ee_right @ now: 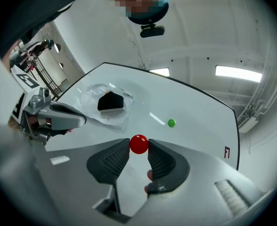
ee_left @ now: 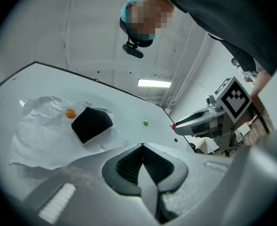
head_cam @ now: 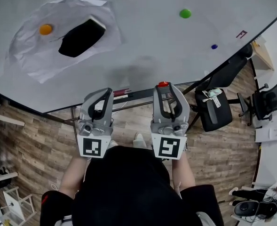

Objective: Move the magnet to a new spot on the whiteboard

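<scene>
A small red magnet (ee_right: 138,144) sits between the fingertips of my right gripper (ee_right: 138,146), whose pads press on both its sides. In the head view the red magnet (head_cam: 163,84) and the right gripper (head_cam: 163,85) are at the whiteboard's (head_cam: 143,46) near edge; whether the magnet touches the board I cannot tell. My left gripper (head_cam: 108,91) hangs beside it on the left, jaws together and holding nothing. In its own view the left gripper's (ee_left: 142,146) tips meet, and the red magnet (ee_left: 174,125) shows at the right.
On the board are a green magnet (head_cam: 185,13), a small blue magnet (head_cam: 214,46), an orange magnet (head_cam: 45,29) and a black eraser (head_cam: 81,36) on crumpled white paper (head_cam: 39,60). Office chairs (head_cam: 270,100) stand on the wooden floor at the right.
</scene>
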`<state>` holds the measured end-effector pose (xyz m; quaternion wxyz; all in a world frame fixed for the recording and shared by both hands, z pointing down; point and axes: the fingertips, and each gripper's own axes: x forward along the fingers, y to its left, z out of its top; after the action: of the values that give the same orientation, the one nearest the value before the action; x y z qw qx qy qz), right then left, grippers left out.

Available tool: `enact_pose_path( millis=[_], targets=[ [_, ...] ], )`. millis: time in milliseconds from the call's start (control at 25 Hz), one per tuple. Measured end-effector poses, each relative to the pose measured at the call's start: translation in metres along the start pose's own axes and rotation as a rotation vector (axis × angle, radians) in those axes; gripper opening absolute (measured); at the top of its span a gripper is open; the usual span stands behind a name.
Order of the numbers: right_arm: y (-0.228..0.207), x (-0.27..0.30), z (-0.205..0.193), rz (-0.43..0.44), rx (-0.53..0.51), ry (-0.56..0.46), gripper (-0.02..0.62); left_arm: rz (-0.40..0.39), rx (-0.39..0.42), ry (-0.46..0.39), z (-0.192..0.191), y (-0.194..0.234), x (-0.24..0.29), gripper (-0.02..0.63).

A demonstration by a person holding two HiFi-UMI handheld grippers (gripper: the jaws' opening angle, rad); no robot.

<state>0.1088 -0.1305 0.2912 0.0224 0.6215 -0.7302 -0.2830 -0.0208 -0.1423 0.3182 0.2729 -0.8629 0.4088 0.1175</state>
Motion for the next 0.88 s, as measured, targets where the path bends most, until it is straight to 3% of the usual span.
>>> enact_pose_path(
  millis=[880],
  targets=[
    [-0.023, 0.011, -0.013, 0.019, 0.007, -0.012, 0.126, 0.025, 0.005, -0.008, -0.002, -0.010, 0.029, 0.002]
  ],
)
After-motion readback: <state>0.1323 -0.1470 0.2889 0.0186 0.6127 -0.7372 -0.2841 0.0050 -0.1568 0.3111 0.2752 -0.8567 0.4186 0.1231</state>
